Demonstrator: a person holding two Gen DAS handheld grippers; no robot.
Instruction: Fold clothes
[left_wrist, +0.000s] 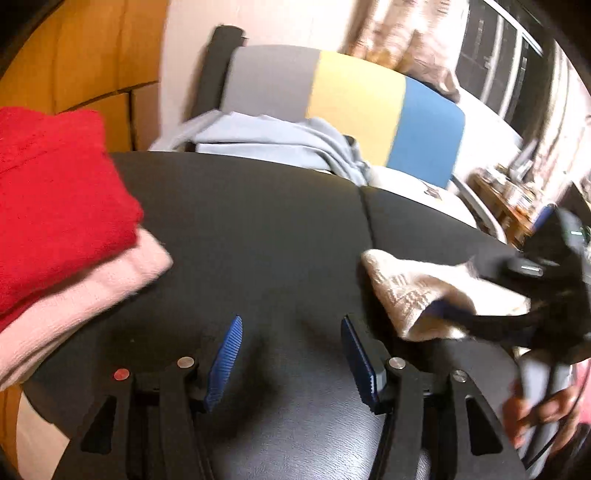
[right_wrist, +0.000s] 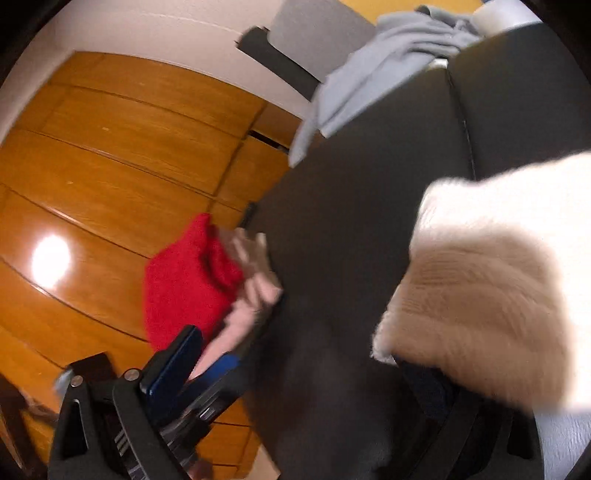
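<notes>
Your left gripper (left_wrist: 291, 354) hangs over the black table (left_wrist: 258, 221) with its blue pads (left_wrist: 223, 363) spread wide and nothing between them — released, touching no cloth.

Your right gripper (left_wrist: 458, 310) comes in from the right edge of the left view, with your hand (left_wrist: 543, 410) on its handle lower down. One of its blue fingers is tucked into a fold of the cream knit (left_wrist: 410, 291), and the dark body lies over the cloth's far side. In the right wrist view the same knit (right_wrist: 480, 295) fills the right half, draped over one finger and hiding it; the other finger sits well apart at lower left. You cannot tell from these blurred frames whether that claw is actually clamped on the knit or only carrying it on the finger.

The cream knit sits at the right side of the table, its near corner bunched and partly lifted at the gripper.

At the table's left edge lies a stack: a red piece (left_wrist: 55, 206) on top of a pink one (left_wrist: 92, 295), both folded, the pink showing beneath and to the right of the red. At the far edge a light grey garment (left_wrist: 280, 144) is heaped unfolded, against a chair back (left_wrist: 351, 103) in grey, yellow and blue. A wood floor (right_wrist: 110, 166) shows beyond.
</notes>
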